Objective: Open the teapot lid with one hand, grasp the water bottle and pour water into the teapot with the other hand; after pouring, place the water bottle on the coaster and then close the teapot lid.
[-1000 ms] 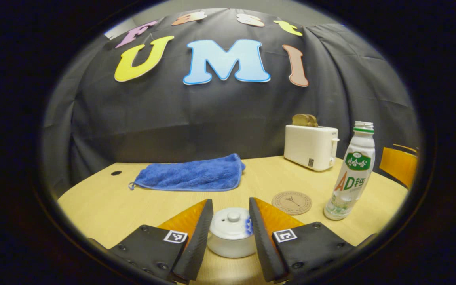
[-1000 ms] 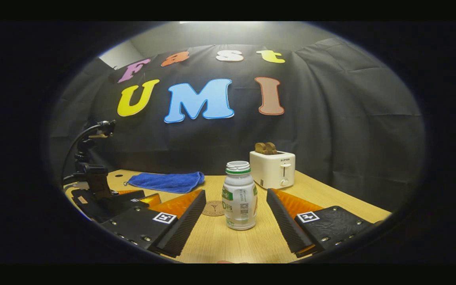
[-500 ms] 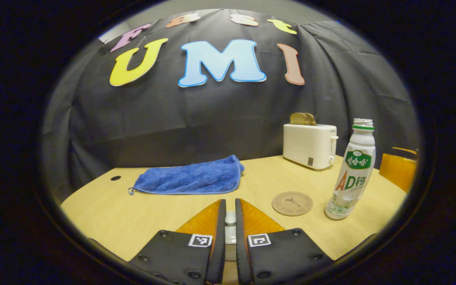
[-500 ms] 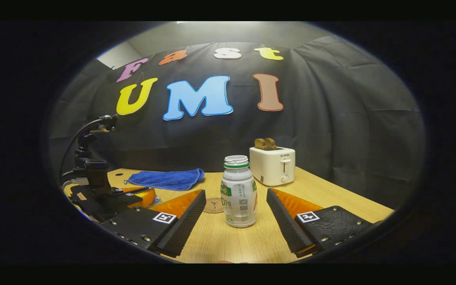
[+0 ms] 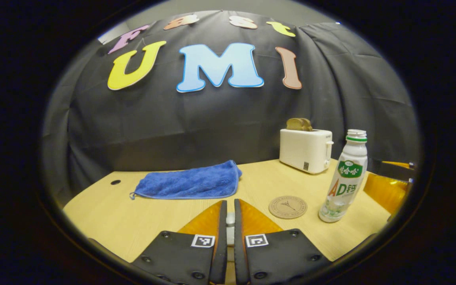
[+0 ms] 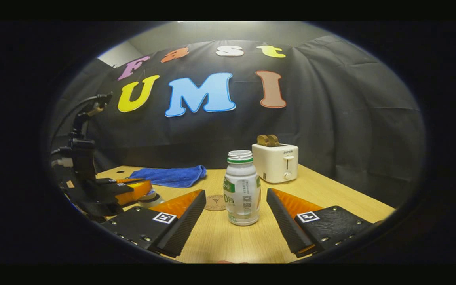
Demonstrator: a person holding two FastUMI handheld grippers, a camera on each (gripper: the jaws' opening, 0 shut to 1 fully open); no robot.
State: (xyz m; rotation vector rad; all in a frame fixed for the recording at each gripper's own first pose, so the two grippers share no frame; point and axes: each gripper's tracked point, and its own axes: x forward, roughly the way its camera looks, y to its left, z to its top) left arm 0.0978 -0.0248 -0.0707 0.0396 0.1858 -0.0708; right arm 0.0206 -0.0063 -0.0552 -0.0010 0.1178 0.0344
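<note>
Pinching the mostly hidden lid knob point(image 5: 230, 219), the left gripper point(image 5: 228, 221) is nearly closed; the right gripper point(image 6: 236, 215) gapes around the bottle point(image 6: 242, 189), label unreadable.

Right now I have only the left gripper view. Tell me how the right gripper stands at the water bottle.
Observer: In the right gripper view, the right gripper is open, with one finger on each side of the water bottle and neither touching it.
Operator: Now describe what sits under my left gripper.
Observer: From the right gripper view, the left gripper hangs over the white teapot. I cannot tell whether the lid has lifted off.
</note>
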